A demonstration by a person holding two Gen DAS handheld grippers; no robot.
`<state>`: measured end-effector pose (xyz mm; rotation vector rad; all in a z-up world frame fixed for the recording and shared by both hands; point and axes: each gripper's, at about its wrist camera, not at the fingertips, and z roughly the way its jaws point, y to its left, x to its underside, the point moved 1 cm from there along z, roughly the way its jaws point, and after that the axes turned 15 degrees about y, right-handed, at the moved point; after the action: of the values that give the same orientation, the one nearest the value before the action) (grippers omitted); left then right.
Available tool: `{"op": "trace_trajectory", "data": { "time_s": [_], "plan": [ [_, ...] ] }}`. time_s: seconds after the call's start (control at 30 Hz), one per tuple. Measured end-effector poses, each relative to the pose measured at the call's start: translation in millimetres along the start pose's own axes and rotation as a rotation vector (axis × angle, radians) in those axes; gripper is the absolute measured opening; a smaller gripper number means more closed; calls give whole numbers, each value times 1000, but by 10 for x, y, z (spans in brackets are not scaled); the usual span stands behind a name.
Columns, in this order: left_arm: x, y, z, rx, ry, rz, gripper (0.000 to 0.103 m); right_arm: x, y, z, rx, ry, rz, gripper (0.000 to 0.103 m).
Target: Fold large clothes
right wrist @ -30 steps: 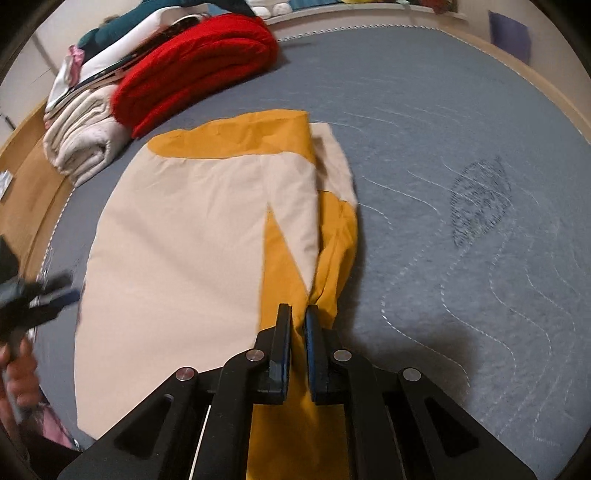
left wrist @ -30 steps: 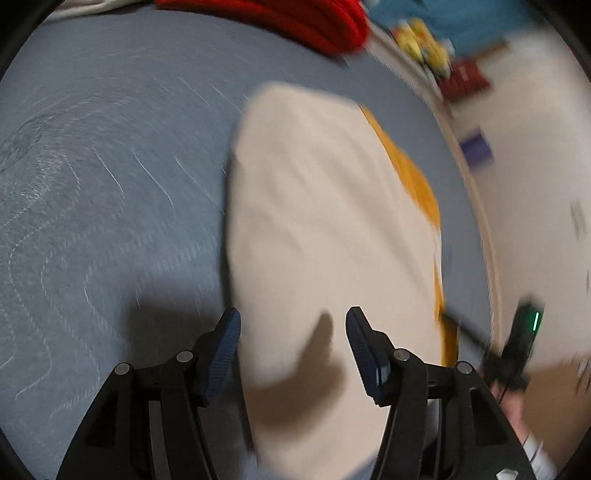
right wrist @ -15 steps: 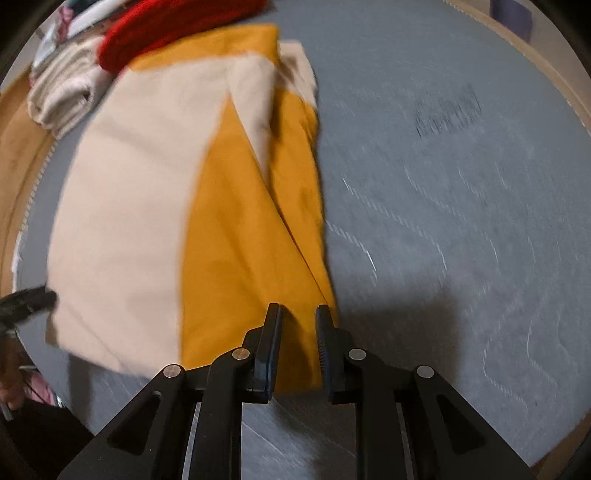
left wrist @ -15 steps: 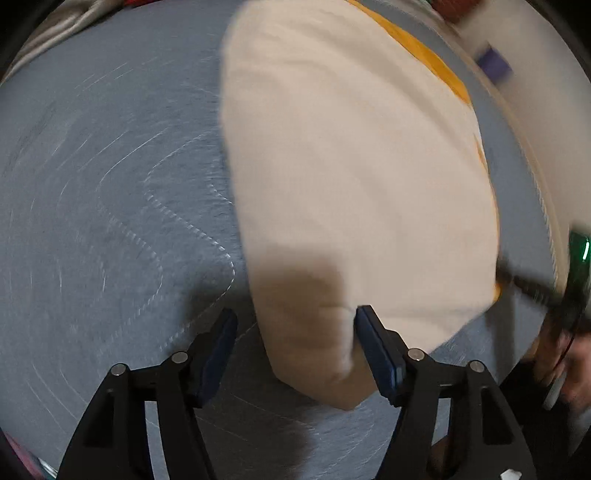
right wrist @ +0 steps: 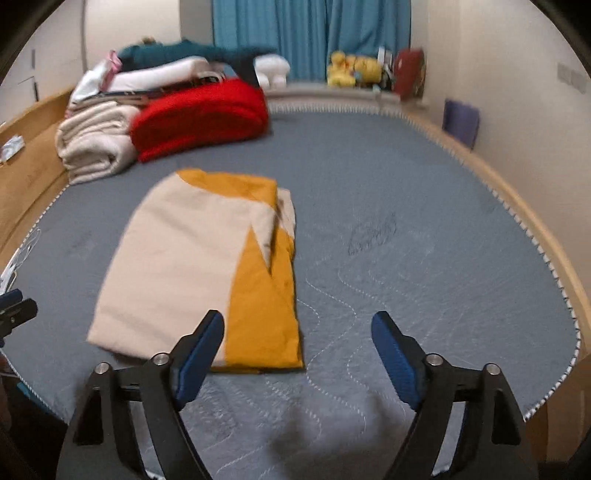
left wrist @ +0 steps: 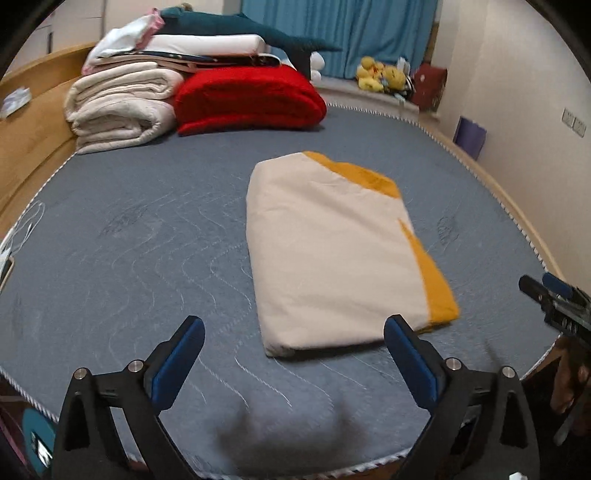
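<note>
On the grey mattress [left wrist: 129,236], near its front edge, lies the folded cream-and-mustard cloth [left wrist: 332,254], a flat oblong packet with its mustard panel along one long side. It looks soft, light and limp, several layers thick; the layers would likely slide over one another if lifted by one corner. A sound hold, by this judgement, is at the two near corners, pinching all layers together, or along the mustard edge where loose flaps overlap. Just short of the cloth's near end hover the left tongs [left wrist: 293,363], spread wide and holding nothing. Nearer the cloth's mustard side, the right tongs [right wrist: 297,356] are likewise spread wide and empty, their left finger [right wrist: 199,354] overlapping the cloth's near edge in the view; contact cannot be told. Beyond the cloth's far end sit a rolled red blanket [left wrist: 247,99] and, beside it, a stack of cream bedding [left wrist: 122,107]. Farther back hang blue curtains [left wrist: 340,33], with yellow plush toys [left wrist: 380,75] beneath them.
</note>
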<state>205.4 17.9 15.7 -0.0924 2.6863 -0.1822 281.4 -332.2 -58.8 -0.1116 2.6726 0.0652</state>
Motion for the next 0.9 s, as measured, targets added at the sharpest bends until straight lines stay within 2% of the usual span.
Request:
{"op": "trace_trajectory", "data": {
  "time_s": [0.1, 0.17, 0.27, 0.37, 0.47, 0.63, 0.9],
  "plan": [
    [260, -127, -110, 26, -1, -64, 97, 264, 185, -324, 42, -60, -21, 90],
    [409, -275, -227, 26, -11, -67, 97, 426, 291, -469, 41, -74, -23, 91],
    [635, -423, -201, 10, -30, -61, 99, 580, 526, -538, 33, -64, -37, 91],
    [759, -451, -48, 15, 6, -61, 100, 750, 641, -513, 20, -38, -62, 91],
    [777, -450, 43, 29, 40, -66, 100, 831, 754, -421, 12, -15, -100, 91],
    [732, -439, 143, 13, 41, -59, 100, 826, 767, -242, -5, 4, -83, 91],
    [711, -415, 198, -3, 23, -73, 100, 786, 895, -173, -6, -7, -124, 91]
  ]
}}
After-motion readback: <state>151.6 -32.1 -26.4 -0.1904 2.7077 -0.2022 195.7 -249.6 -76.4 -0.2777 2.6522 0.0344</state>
